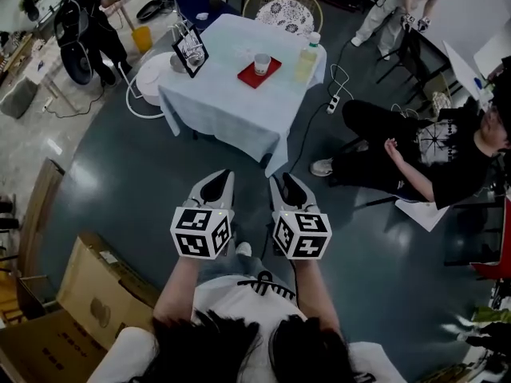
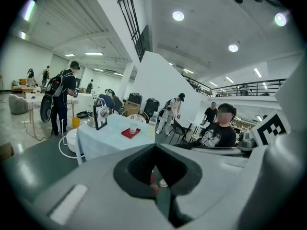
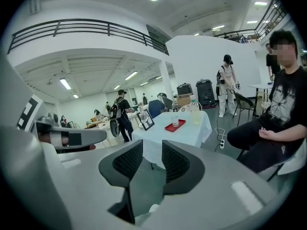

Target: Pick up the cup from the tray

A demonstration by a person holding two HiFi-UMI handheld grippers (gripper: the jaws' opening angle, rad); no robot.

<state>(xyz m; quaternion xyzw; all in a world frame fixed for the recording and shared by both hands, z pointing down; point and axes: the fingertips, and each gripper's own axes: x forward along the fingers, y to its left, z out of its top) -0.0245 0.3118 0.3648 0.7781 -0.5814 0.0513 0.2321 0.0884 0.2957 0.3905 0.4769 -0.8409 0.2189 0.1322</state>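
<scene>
A clear cup (image 1: 262,62) stands on a red tray (image 1: 254,76) on a table with a pale blue cloth (image 1: 231,102), far ahead of both grippers. My left gripper (image 1: 220,180) and right gripper (image 1: 286,183) hang side by side over the dark floor, well short of the table. In the left gripper view the left gripper (image 2: 154,147) has its jaws together and empty, with the cup (image 2: 133,128) small in the distance. In the right gripper view the right gripper (image 3: 152,150) shows a narrow gap with nothing in it, and the cup (image 3: 175,122) sits on the tray (image 3: 178,126) beyond.
A bottle (image 1: 306,58) and a black picture frame (image 1: 192,52) share the table. A person (image 1: 423,154) sits to the right of it. A power strip and cable (image 1: 334,102) lie on the floor. Cardboard boxes (image 1: 88,294) stand at lower left, a chair (image 1: 283,10) behind the table.
</scene>
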